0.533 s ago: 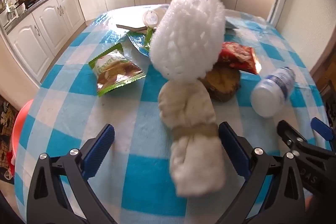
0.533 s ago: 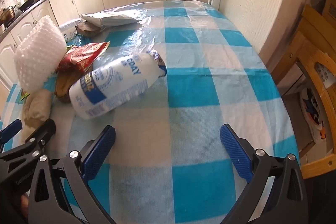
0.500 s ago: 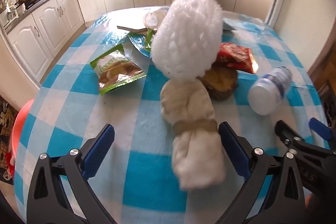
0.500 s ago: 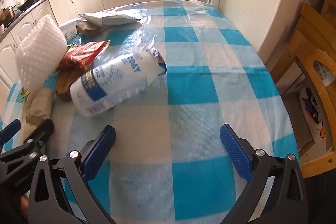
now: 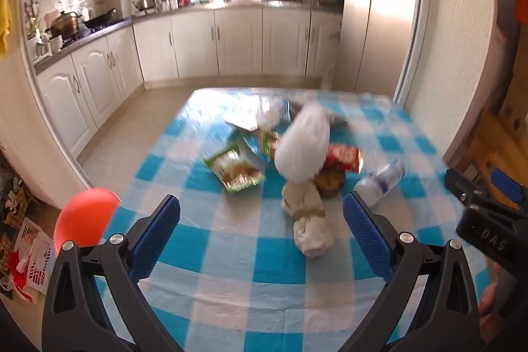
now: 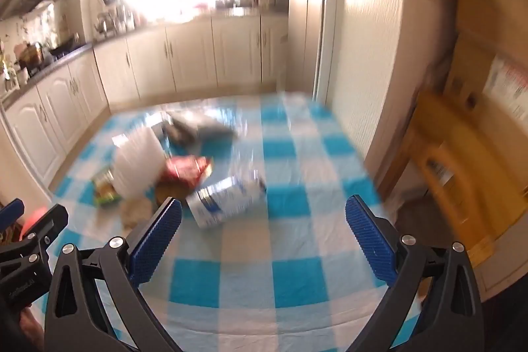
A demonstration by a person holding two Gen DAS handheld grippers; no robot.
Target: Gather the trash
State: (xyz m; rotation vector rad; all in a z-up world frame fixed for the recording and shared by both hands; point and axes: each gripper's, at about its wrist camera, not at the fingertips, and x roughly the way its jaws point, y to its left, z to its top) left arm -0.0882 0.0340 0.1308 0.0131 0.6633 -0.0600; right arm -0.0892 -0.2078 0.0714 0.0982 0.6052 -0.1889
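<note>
A: Left wrist view first. What's there?

B: The left gripper (image 5: 260, 220) is spread wide and grasps nothing; it hangs above the near part of the table (image 5: 231, 279), which has a blue-and-white check cloth. The trash lies in a heap near the table's middle. A white foam wrap (image 5: 303, 147) stands tilted over a brown lump (image 5: 330, 182). A beige roll (image 5: 308, 220) lies just in front of it, nearest the claw. A green packet (image 5: 239, 170) is left of the heap, a red packet (image 5: 343, 157) right of the foam, and a bottle (image 5: 379, 182) lies on its side further right. An orange bin (image 5: 85, 216) sits low at the table's left edge. The right gripper (image 5: 485, 207) pokes in at the right edge.

A: And the right wrist view?

B: It is blurred. The right gripper (image 6: 264, 240) is also released, jaws wide, nothing between them. The bottle (image 6: 227, 198) lies on its side just beyond its left pad. Behind it are the red packet (image 6: 186, 170), the foam wrap (image 6: 138, 165) and the green packet (image 6: 105, 187). The left gripper (image 6: 29, 230) shows at the left edge.
</note>
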